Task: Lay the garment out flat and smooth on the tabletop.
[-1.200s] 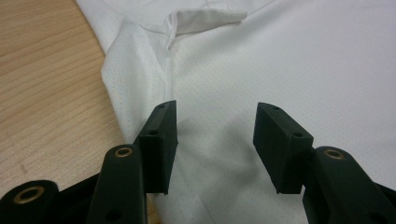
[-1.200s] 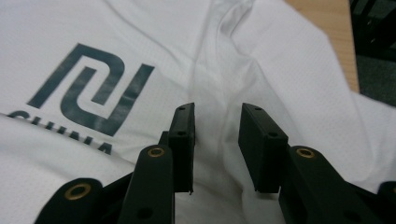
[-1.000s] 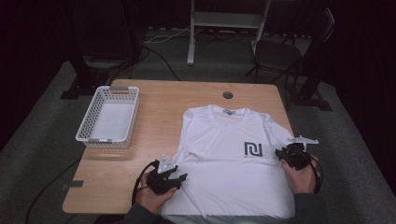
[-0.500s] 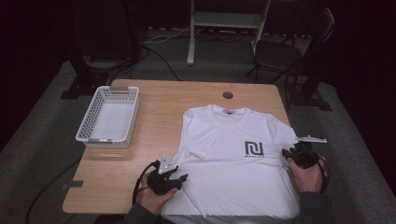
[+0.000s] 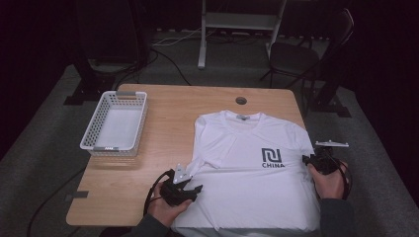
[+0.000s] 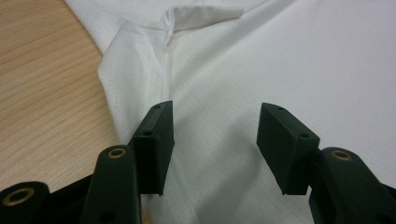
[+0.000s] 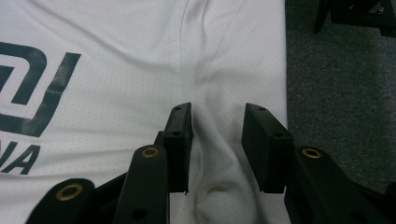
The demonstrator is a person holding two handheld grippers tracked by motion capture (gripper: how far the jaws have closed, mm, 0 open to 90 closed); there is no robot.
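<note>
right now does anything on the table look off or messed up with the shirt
Mostly tidy. The white t-shirt lies flat, print up, but its right edge hangs past the table edge, and fabric is bunched into a ridge between the jaws of the right claw. The basket sits empty and square.

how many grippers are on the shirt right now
2. The left gripper is at the shirt's left side below the sleeve, jaws open. The right gripper is at its right edge, open astride a ridge of fabric.
</note>
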